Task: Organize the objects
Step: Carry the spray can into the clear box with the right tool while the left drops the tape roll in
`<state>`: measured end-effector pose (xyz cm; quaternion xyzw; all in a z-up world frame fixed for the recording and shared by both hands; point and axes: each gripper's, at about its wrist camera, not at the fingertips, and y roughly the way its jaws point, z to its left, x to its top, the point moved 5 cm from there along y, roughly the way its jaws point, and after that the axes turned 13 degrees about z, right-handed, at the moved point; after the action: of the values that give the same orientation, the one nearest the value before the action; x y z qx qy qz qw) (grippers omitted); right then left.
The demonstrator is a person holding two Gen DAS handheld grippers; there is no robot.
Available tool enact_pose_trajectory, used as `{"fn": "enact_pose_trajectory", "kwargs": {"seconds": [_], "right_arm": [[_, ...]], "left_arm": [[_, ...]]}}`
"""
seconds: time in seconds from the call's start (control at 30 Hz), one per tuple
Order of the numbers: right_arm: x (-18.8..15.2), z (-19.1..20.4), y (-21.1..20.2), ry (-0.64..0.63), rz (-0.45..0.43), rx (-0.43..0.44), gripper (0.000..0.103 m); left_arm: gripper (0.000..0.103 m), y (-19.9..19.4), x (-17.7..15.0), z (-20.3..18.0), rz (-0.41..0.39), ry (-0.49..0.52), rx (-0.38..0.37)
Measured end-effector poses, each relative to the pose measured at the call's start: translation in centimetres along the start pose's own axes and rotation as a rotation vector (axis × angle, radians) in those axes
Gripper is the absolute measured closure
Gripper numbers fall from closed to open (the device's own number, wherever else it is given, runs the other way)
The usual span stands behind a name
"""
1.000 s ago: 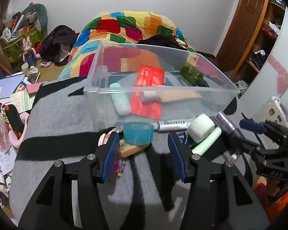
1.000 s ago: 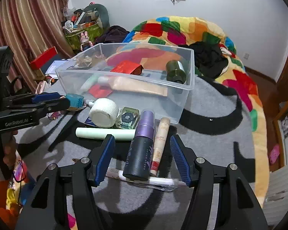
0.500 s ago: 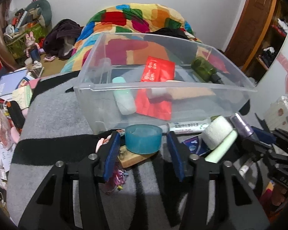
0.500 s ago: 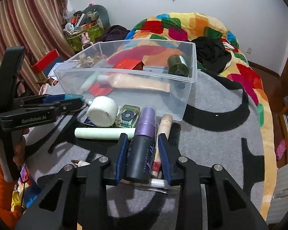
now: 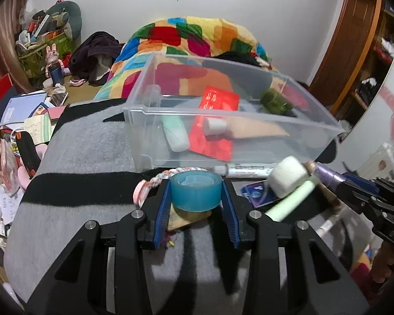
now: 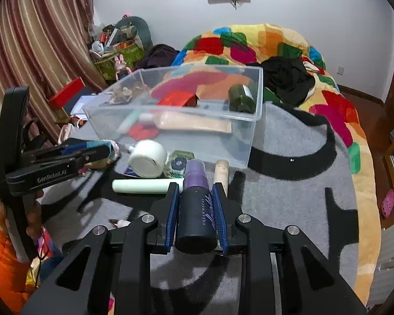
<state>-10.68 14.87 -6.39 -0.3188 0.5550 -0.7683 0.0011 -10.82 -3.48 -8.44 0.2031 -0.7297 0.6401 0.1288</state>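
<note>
A grey and black blanket point(image 6: 289, 197) covers the surface, with a clear plastic bin point(image 5: 231, 120) standing on it toward the far side. Inside the bin lie a red packet point(image 5: 218, 99), a pale green tube point(image 5: 174, 134), a beige tube point(image 5: 249, 130) and a dark green jar point(image 5: 275, 101) at the right end.

The left gripper point(image 5: 196, 197) pinches a blue tape roll point(image 5: 195, 194) between its blue pads, just in front of the bin's near wall. Under the roll sits a tan wooden piece point(image 5: 189, 216). A pink braided cord point(image 5: 155, 181) lies to the left of the roll.

The right gripper point(image 6: 195, 210) clamps a dark spray bottle point(image 6: 195, 210) with a purple cap, its pads pressing both sides. The bottle lies pointing toward the bin. Just right of it lies a slim beige tube point(image 6: 222, 173). To its left lies a light green stick point(image 6: 144, 186), and beyond that a white roll point(image 6: 148, 158) and a small green square item point(image 6: 180, 161), both close to the bin's near wall. A white marker point(image 5: 245, 169) lies along the bin's base.
</note>
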Motion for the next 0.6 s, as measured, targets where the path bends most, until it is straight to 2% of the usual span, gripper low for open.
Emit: {"fn": "enact_pose_trajectory", "kwargs": {"seconds": [0.27, 0.6], "right_arm": [[1.4, 1.1, -3.1, -0.024, -0.077, 0.008, 0.080], [4.4, 1.6, -4.3, -0.044, -0.139, 0.028, 0.080]], "left_arm": [[0.065, -3.6, -0.2, -0.4, -0.071, 0.002, -0.041], [0.065, -7.3, 2.1, -1.0, -0.163, 0.024, -0.039]]}}
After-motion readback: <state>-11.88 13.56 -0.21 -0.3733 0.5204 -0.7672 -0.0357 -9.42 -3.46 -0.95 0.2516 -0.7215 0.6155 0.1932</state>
